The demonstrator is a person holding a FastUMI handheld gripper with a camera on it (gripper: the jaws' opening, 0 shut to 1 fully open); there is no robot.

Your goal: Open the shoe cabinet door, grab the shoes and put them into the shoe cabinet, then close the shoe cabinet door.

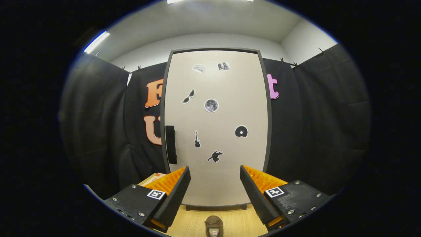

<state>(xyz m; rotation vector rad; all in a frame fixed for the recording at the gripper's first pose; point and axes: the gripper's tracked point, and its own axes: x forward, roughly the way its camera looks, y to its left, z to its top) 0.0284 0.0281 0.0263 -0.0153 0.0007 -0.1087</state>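
Beige laminate-looking door (227, 144) with a dark frame stands straight ahead of the gripper (215, 184), shut, with a handful of little stickers scattered over it. So the shoe cabinet (263, 98) hasn't been opened yet. The jaws are spread wide with nothing between them, pointing at the lower part of the door.

The dark vertical handle (170, 144) sits on the door's left edge, about mid-height, up and left of the left finger. That's the obvious place to grab. My guess is the door's a rigid, light panel that swings on hinges along the right side, so hooking or pinching that handle and pulling in an arc should do it. It looks smooth though, so a finger could slip off.

Down on the wooden floor (194, 223), between the fingers and closer than the cabinet, there's a dark brownish shoe (214, 225). Looks soft and light, probably squishy, so I'd pinch it around the collar or heel.
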